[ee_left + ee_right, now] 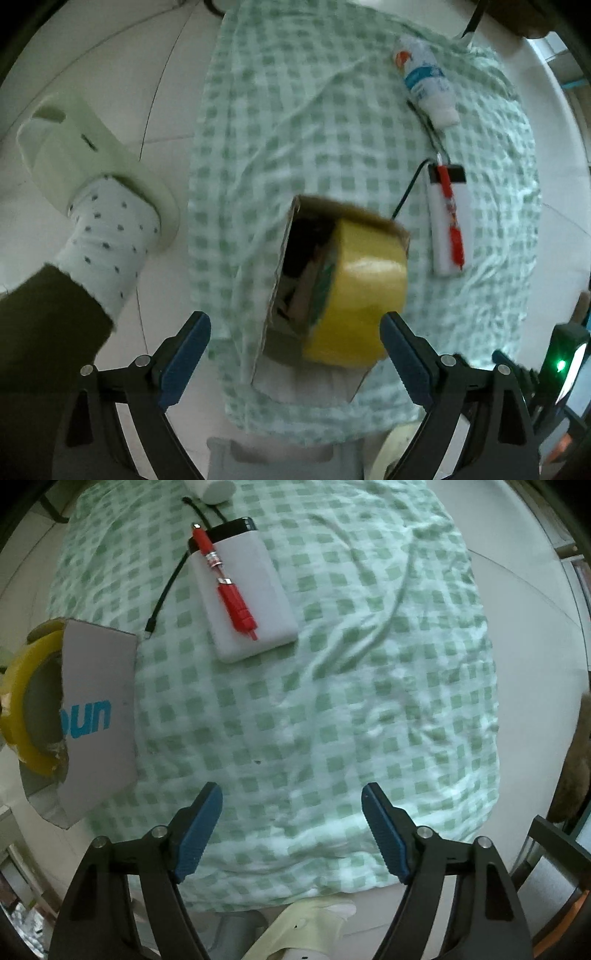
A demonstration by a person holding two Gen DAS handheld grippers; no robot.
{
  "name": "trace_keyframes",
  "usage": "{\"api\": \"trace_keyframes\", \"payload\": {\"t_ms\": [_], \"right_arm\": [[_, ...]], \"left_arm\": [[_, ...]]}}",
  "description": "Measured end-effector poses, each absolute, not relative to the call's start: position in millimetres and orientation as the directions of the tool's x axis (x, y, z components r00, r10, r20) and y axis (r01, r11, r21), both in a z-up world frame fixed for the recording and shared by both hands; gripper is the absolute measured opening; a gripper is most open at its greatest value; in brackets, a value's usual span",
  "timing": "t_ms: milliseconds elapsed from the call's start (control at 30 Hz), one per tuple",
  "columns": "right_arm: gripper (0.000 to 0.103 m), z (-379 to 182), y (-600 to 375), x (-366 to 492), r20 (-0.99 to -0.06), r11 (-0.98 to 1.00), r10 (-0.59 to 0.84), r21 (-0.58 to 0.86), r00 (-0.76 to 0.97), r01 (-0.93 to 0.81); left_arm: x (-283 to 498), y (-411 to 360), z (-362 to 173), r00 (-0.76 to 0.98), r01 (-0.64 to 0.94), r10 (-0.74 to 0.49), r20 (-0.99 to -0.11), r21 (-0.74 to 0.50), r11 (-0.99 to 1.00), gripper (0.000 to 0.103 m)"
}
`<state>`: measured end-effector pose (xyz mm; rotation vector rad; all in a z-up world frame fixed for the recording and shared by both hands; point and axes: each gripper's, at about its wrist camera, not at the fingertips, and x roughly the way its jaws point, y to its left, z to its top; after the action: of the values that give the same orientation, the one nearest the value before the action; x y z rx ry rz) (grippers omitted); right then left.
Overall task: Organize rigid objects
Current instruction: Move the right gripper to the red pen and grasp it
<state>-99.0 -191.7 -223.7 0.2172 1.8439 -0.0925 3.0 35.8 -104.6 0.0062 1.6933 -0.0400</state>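
A yellow tape roll (360,291) stands on edge in the open cardboard box (291,236) on the green checked cloth (295,129). My left gripper (295,336) is open just above and in front of the roll, not touching it. A white power bank (448,221) with a red pen (450,218) on it lies to the right, and a white bottle (424,79) beyond. In the right wrist view the power bank (247,594) and red pen (229,587) lie ahead, the box (99,716) and tape roll (22,701) at left. My right gripper (291,830) is open and empty above the cloth.
A foot in a dotted sock (107,236) and pale slipper (74,147) stands on the white tiled floor left of the cloth. A black cable (166,587) runs beside the power bank. Another slipper (295,930) shows below my right gripper.
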Motion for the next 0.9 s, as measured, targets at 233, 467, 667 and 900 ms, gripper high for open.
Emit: {"api": "trace_keyframes", "payload": {"t_ms": [233, 467, 667, 900], "right_arm": [[0.08, -224.7, -182.1, -108.3, -0.971, 0.995, 0.005, -0.019, -0.239, 0.096], [0.075, -240.0, -175.0, -97.5, -0.98, 1.0, -0.003, -0.008, -0.199, 0.026], [0.053, -246.0, -176.7, -49.9, -0.99, 0.999, 0.026, 0.029, -0.14, -0.015], [0.053, -256.7, -169.2, 7.7, -0.994, 0.998, -0.016, -0.009, -0.108, -0.057]], "left_arm": [[1.1, 47.7, -102.1, -0.077, -0.013, 0.164, -0.983, 0.166, 0.986, 0.103], [-8.9, 51.7, -121.7, -0.176, 0.006, 0.173, -0.969, 0.175, 0.985, 0.103], [-2.3, 68.2, -92.9, -0.116, -0.076, 0.064, -0.991, 0.073, 0.994, 0.103], [-3.0, 74.0, -41.7, 0.005, -0.09, -0.112, -0.994, -0.112, 0.99, 0.103]]}}
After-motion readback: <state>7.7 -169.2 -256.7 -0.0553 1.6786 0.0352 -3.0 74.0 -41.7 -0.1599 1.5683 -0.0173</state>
